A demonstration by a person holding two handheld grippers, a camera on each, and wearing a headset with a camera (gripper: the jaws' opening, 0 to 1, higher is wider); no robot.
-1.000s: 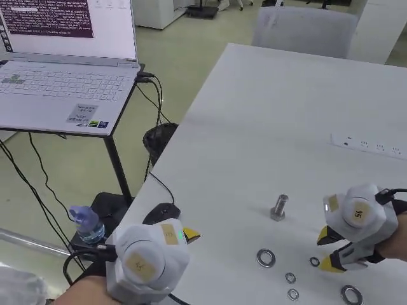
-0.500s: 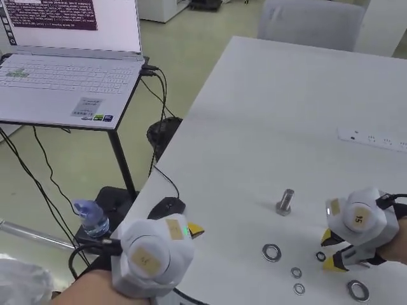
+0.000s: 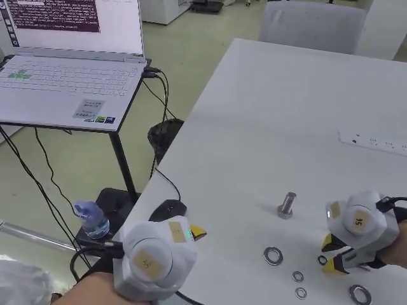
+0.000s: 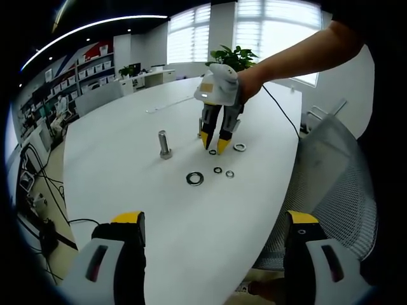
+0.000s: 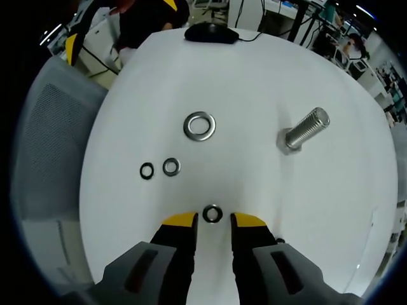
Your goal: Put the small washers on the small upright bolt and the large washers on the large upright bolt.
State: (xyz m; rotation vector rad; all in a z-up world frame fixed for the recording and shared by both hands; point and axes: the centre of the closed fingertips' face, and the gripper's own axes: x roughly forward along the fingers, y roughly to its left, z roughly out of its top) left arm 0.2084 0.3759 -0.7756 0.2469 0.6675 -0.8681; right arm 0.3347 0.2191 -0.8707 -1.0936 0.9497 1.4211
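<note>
Found right tongs (image 5: pixel 213 220) released, tips low on either side of one small washer (image 5: pixel 206 213) lying flat on the counter (image 3: pixel 286 114). Found left tongs (image 4: pixel 213 223) released too, at the counter's near edge, well apart from the washers. Saw upright bolt (image 3: pixel 287 204) standing near, large washer (image 3: pixel 273 256) lying flat close beside it.

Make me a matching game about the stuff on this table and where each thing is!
Things:
1. bolt
2. small washer
3. laptop
4. computer mouse

Places:
A. off the table, on a black stand
B. at the open tips of the right gripper
C. at the table's edge, cable attached
D. standing upright, nothing on it

Pairs: 1-D, 2-B, 3-A, 4-C.
</note>
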